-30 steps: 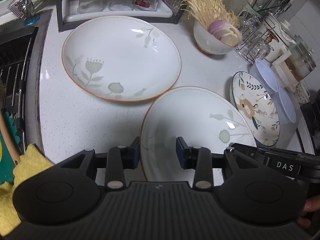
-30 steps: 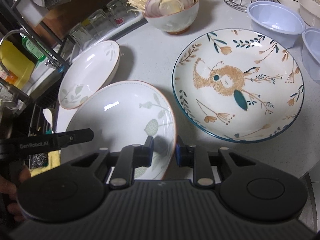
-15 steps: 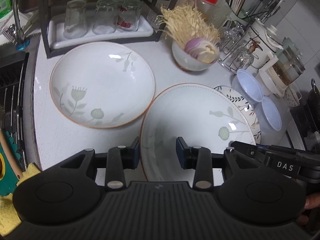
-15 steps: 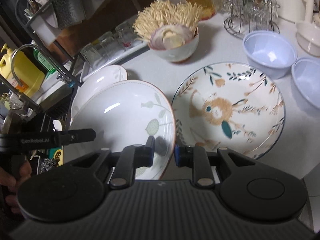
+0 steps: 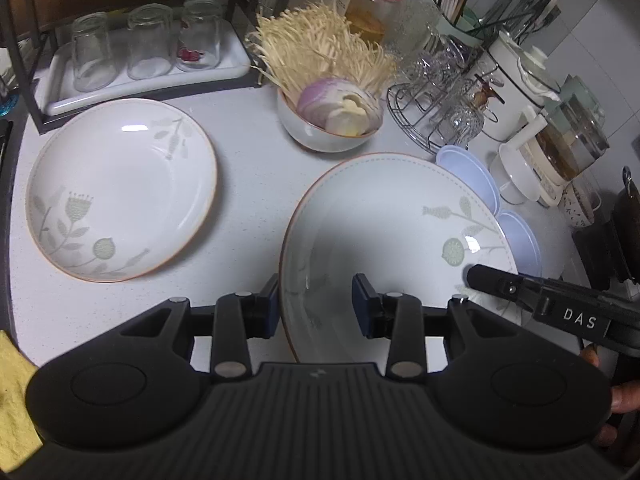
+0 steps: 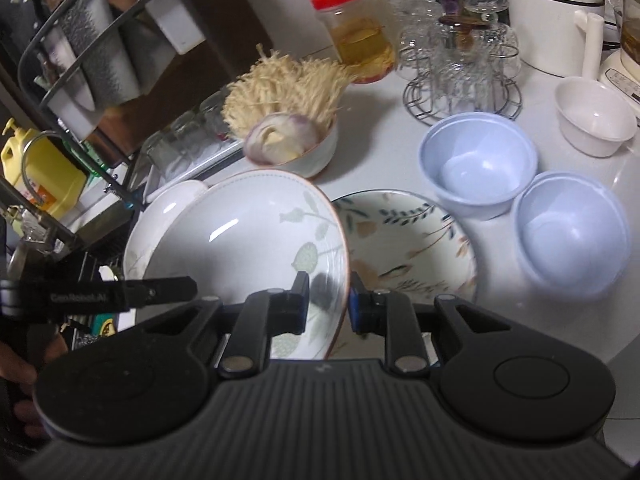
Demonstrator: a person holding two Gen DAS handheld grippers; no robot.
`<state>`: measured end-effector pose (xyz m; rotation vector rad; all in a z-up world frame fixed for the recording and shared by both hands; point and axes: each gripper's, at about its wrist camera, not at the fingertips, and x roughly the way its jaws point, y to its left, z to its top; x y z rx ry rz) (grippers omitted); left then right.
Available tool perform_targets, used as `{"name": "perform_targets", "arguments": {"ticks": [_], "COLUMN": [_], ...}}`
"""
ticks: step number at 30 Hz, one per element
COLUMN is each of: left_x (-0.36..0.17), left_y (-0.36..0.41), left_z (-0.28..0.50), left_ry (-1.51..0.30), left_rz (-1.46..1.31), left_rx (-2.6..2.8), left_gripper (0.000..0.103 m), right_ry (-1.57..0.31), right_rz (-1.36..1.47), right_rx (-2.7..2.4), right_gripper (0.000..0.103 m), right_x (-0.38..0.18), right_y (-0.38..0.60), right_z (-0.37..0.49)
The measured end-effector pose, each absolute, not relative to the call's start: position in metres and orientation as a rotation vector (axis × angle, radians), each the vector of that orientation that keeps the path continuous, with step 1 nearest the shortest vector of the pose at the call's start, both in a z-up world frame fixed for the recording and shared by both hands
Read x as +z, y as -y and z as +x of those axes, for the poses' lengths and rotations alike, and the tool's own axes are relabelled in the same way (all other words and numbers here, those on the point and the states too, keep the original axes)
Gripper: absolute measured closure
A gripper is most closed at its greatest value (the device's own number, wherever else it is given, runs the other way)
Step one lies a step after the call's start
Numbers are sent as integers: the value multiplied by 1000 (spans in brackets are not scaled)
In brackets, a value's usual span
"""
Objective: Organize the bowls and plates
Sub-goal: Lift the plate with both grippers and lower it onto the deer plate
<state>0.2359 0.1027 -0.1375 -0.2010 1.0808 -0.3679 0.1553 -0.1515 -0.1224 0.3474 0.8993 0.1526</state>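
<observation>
Both grippers hold one white plate with green flowers (image 5: 392, 232) above the counter. My left gripper (image 5: 316, 304) is shut on its left rim. My right gripper (image 6: 328, 304) is shut on its right rim, and the plate (image 6: 248, 240) tilts between them. A matching white plate (image 5: 120, 188) lies flat on the counter to the left, partly hidden behind the held one in the right wrist view (image 6: 160, 208). A plate with a brown animal pattern (image 6: 408, 240) lies below the right gripper. Two pale blue bowls (image 6: 480, 164) (image 6: 572, 228) stand to its right.
A bowl of onion and enoki mushrooms (image 5: 328, 128) stands at the back middle. Behind it are a tray of upturned glasses (image 5: 144, 56), a red-lidded jar (image 5: 372, 4) and a wire rack of glassware (image 5: 440, 96). A white scoop cup (image 6: 592, 120) and kettles stand at the right. The sink tap (image 6: 36, 148) is at the left.
Both grippers have risen and pulled back with the flowered plate between them. The counter items look smaller, and the held plate now covers the animal-pattern plate in the left wrist view.
</observation>
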Motion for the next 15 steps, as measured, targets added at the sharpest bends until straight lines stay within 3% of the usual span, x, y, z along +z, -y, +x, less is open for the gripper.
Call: {"name": "perform_targets", "arguments": {"ticks": [15], "left_x": [-163], "left_y": [-41], "left_z": [261], "left_ry": [-1184], "left_rz": [-158], "left_rx": [-349], "left_gripper": [61], "right_ry": [-950], "right_rz": [424], "right_rx": [116], "right_gripper": [80], "right_x": [-147], "right_y": [207], "right_z": [167]}}
